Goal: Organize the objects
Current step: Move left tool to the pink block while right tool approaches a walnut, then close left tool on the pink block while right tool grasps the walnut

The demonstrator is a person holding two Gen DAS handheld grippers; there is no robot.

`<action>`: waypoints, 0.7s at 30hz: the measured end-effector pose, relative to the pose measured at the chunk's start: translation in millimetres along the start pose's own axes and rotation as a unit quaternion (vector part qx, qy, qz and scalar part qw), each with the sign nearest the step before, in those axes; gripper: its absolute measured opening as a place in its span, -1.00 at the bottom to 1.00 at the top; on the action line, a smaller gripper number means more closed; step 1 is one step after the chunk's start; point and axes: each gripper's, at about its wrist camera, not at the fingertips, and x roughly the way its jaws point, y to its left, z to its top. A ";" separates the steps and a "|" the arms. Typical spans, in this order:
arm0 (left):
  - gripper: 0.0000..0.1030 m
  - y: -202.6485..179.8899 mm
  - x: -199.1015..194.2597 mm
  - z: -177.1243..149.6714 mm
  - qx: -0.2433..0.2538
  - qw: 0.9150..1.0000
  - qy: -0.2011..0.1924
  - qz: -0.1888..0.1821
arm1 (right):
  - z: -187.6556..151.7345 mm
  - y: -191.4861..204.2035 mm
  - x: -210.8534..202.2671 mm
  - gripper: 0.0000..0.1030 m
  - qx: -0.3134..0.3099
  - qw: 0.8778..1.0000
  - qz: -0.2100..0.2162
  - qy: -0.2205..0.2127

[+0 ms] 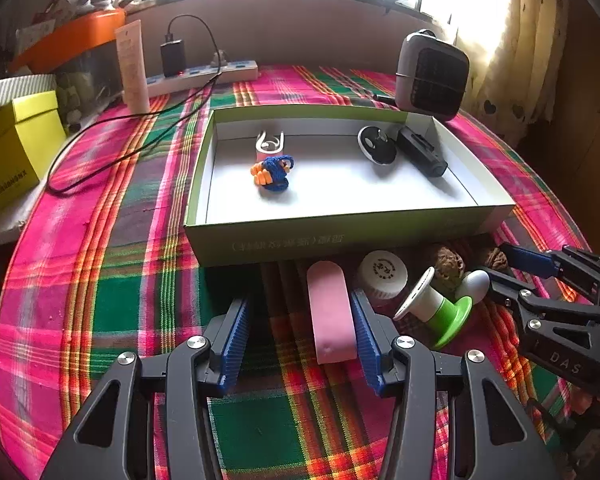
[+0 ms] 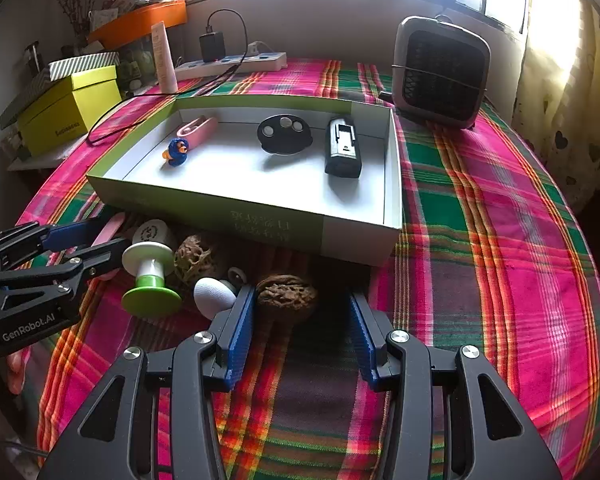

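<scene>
Home room, plaid tablecloth (image 1: pixel 112 264), curtained window (image 1: pixel 540 40), power strip (image 2: pixel 236 62)

At the far right of your plaid tablecloth (image 2: pixel 500 208) stands a small grey heater (image 2: pixel 440 76), just beyond the tray's far right corner. Along the far edge you have a white power strip (image 2: pixel 236 62) with a black charger (image 2: pixel 212 46) plugged in, its cable (image 1: pixel 100 132) looping toward the near left, and a pale tube (image 1: pixel 132 68) standing upright beside the strip. On your far left sits a yellow box (image 2: pixel 70 106) with a striped box (image 2: pixel 84 64) on top, and an orange lid (image 2: pixel 140 20) behind them.

Plaid-clothed table (image 2: pixel 480 208) bearing tray (image 2: pixel 260 216), heater (image 2: pixel 440 76)
</scene>
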 end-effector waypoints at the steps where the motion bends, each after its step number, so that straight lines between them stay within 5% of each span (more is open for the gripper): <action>1: -0.09 0.2 -0.1 0.1 0.000 1.000 0.000 0.000 | 0.1 0.3 -0.1 -0.12 0.000 1.000 0.000 0.000; 21: -0.50 6.8 0.0 1.2 -0.011 1.000 -0.002 0.019 | 0.0 0.8 -2.1 -0.30 0.003 1.000 -0.001 -0.002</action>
